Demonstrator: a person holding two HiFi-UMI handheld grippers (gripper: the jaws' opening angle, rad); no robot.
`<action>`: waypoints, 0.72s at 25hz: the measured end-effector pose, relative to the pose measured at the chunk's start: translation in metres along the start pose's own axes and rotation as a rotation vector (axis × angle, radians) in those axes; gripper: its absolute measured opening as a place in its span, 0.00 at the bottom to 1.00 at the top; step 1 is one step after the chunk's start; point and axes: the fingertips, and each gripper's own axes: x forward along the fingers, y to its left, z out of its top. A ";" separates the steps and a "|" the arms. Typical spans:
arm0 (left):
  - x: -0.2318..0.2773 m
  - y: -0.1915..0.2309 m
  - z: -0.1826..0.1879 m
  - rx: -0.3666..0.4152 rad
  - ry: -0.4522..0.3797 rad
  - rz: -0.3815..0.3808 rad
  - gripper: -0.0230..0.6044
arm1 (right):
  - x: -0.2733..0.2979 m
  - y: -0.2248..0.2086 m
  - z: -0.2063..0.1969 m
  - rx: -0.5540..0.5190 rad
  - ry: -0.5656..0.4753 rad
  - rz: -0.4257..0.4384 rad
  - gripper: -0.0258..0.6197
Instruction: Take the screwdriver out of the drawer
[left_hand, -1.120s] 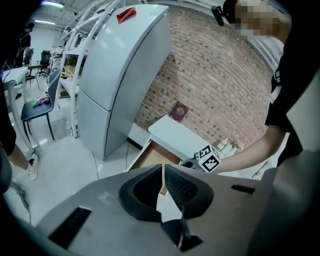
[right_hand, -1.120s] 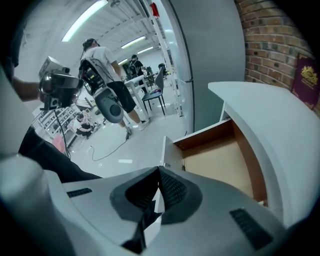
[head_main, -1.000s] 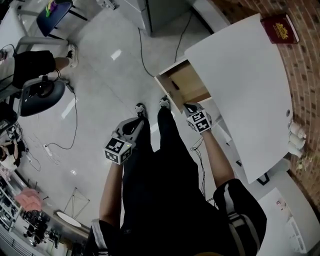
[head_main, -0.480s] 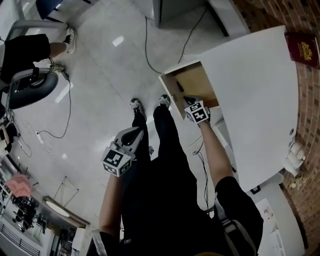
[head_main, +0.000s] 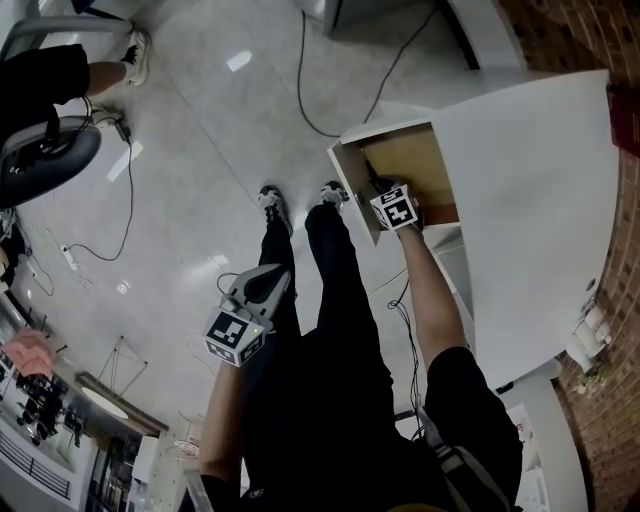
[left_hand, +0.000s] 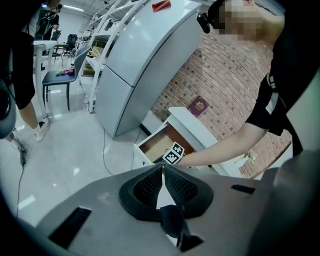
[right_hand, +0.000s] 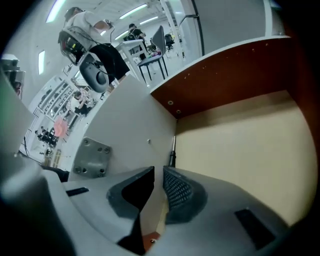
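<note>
The wooden drawer of the white desk stands pulled out. My right gripper reaches down into it. The screwdriver lies along the drawer's white front wall, thin metal shaft and black collar pointing away. Its body runs back between the jaws and an orange end shows at their root. My right gripper has its jaws only a narrow gap apart, closed round it. My left gripper hangs by the person's left leg, away from the drawer. In its own view the left gripper is shut and empty.
The drawer floor is bare beige wood with a red-brown side wall. Cables trail over the pale floor. An office chair and a seated person are at the far left. A brick wall borders the desk.
My right gripper has moved forward from the drawer's front edge down into the drawer. The left gripper has stayed by the leg. The head view has shifted.
</note>
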 end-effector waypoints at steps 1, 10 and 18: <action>0.001 0.001 -0.002 -0.006 0.002 -0.001 0.08 | 0.003 -0.002 0.000 -0.008 0.010 -0.005 0.21; 0.002 0.011 -0.011 -0.036 0.018 -0.016 0.08 | 0.024 -0.011 -0.009 -0.046 0.092 -0.026 0.25; 0.006 0.024 -0.002 -0.046 0.011 -0.030 0.08 | 0.035 -0.015 -0.007 0.116 0.098 0.088 0.21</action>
